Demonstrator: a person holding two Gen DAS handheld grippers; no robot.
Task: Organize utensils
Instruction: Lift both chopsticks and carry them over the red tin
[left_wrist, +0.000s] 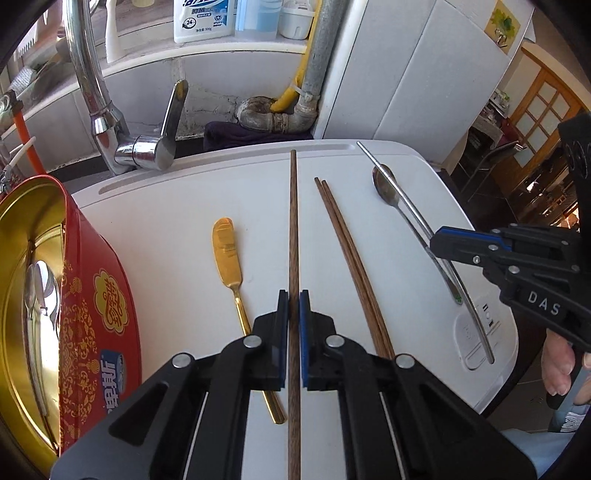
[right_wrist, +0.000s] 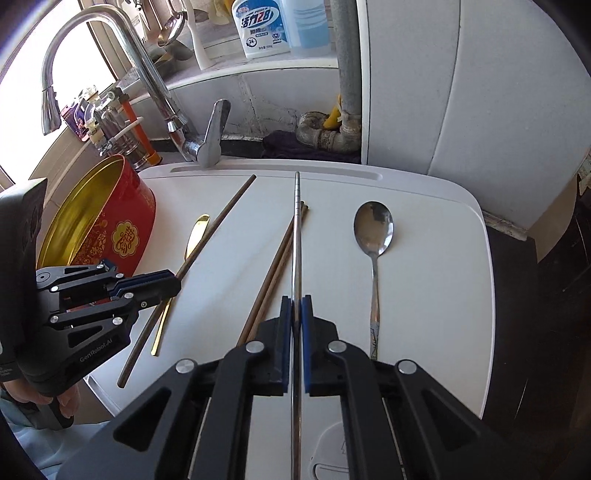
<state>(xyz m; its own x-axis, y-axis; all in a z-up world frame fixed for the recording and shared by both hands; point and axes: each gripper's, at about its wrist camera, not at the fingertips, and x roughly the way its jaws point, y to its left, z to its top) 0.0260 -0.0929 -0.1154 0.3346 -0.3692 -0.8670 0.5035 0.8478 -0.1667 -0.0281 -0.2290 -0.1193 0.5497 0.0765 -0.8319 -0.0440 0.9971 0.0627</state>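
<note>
My left gripper (left_wrist: 294, 295) is shut on a long wooden chopstick (left_wrist: 293, 221), which runs forward between its pads; it also shows in the right wrist view (right_wrist: 221, 218). My right gripper (right_wrist: 296, 301) is shut on a steel chopstick (right_wrist: 296, 229), seen in the left wrist view (left_wrist: 410, 203) too. On the white board (left_wrist: 166, 206) lie a gold butter knife (left_wrist: 226, 251), a pair of wooden chopsticks (left_wrist: 347, 251) and a steel spoon (right_wrist: 373, 236). A red round tin (left_wrist: 96, 295) with a gold inside stands at the left and holds spoons (left_wrist: 38, 291).
A chrome faucet (right_wrist: 155, 85) and its lever stand behind the board. Detergent bottles (right_wrist: 258, 26) sit on the sill. Grey pipes (right_wrist: 343, 92) and a white appliance wall (right_wrist: 461, 92) are at the back right. The board's right edge drops off to a dark floor.
</note>
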